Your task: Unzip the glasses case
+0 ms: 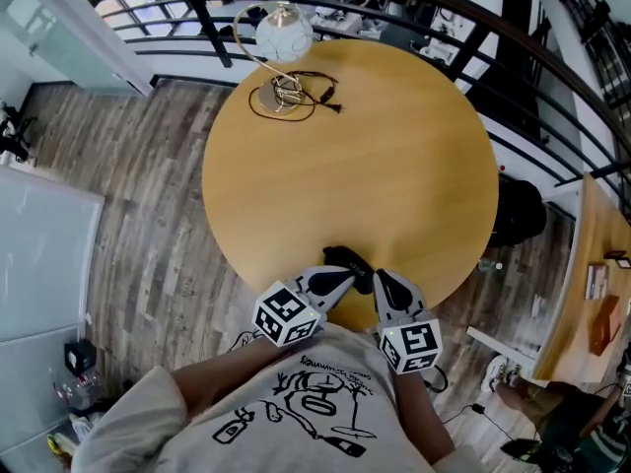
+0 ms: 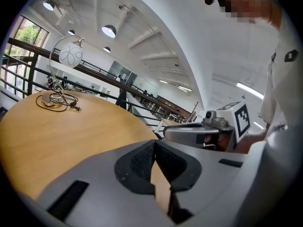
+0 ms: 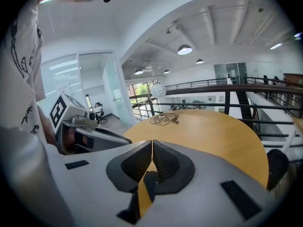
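**At the Counter's Near Edge, Two Shut Tools Flanked the Case**

On the far side of the round counter [image 1: 394, 156], a lamp [image 1: 284, 33] and its coiled cable [image 1: 308, 92] stood well apart from the work, so the near edge was free.

The left tool [image 1: 343, 278] lay low over that edge, its jaws brought together at the tips with nothing pinched between them. It was angled inward toward the case, probably to steady it. The glasses case [image 1: 347, 258] sat just in from the rim, dark and apparently zipped – the zip itself was too small to make out. It lay close to the person's body, within easy reach of both tools.

The right tool [image 1: 383, 282] came in from the other side, likewise closed at the tips. Its own view showed a dark shape in the gap behind them, likely the case beyond, not something gripped. Judging by this – both tools pointing at the case, neither holding it – the unzipping had not begun.
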Available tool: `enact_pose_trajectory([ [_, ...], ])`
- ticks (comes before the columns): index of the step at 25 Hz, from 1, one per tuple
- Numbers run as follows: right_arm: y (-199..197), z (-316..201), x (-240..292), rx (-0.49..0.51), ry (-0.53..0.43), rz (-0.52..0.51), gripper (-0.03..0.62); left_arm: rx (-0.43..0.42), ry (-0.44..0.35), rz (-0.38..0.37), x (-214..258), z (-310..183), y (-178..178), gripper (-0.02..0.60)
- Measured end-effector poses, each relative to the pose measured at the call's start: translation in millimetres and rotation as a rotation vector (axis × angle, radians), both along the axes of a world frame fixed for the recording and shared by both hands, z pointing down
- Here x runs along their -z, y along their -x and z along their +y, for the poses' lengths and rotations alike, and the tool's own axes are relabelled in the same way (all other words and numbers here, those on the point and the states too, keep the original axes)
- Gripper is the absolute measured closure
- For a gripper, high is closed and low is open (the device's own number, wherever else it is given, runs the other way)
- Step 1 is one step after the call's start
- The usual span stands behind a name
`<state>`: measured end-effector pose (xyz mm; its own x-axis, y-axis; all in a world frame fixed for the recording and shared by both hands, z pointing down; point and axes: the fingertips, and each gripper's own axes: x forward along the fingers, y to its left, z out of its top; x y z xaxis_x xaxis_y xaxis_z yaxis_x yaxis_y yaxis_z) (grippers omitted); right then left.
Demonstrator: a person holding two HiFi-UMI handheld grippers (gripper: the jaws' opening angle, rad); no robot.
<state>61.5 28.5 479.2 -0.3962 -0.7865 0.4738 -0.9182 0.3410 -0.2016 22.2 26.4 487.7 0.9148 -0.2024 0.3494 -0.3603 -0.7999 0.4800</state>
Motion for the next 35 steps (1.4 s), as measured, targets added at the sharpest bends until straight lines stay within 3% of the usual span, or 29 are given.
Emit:
enact_pose_trajectory([
  [9, -36.0, 16.4, -87.3, 0.371, 0.189, 0.311, 0.568, -0.095, 0.041, -0.165, -62.6, 9.6, -30.8, 0.575],
  [15, -34.6, 52.4, -162.0, 0.545, 0.364, 0.390, 0.566, -0.129, 0.081, -0.238, -104.3, 11.2, -43.8, 0.575],
  [24, -36.7, 78.7, -233.8, 0.680, 0.530, 0.475, 0.518, -0.211, 0.099, -0.352, -152.9, 16.6, -44.9, 0.575],
  [35, -27.7, 85.4, -262.6, 0.737, 0.550, 0.482, 0.511, -0.228, 0.112, -0.420, -186.9, 11.1, -40.5, 0.575],
])
